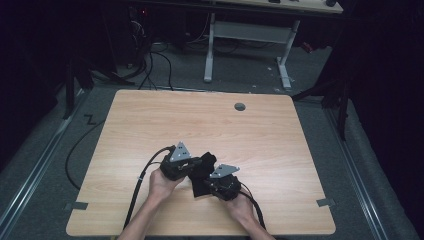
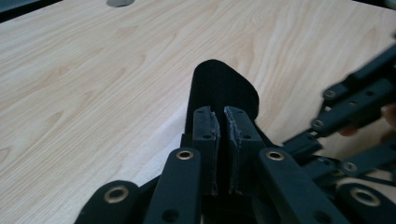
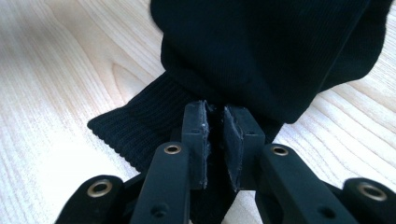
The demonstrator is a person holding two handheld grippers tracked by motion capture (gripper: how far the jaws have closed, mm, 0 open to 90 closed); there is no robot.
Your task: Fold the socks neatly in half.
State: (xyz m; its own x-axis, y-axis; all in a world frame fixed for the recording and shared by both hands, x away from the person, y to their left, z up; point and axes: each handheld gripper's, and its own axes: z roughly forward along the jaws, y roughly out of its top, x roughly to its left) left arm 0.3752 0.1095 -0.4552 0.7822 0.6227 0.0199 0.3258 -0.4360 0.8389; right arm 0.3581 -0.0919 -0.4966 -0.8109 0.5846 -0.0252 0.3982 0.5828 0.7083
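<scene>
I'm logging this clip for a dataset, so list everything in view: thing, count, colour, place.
sock: one, black ribbed knit, near middle of the table, pinched from both sides by the tools
table: one, light wood, centre of the high view
cable hole: one, grey, far side of the table top
tape marks: two, grey, at the table's near left and right edges
second desk: one, white legs, on the floor behind the table
floor cables: several, black, behind and left of the table
left tool: one, black, jaws closed on the sock
right tool: one, black, jaws closed on the sock
hands: two, one on each tool
</scene>
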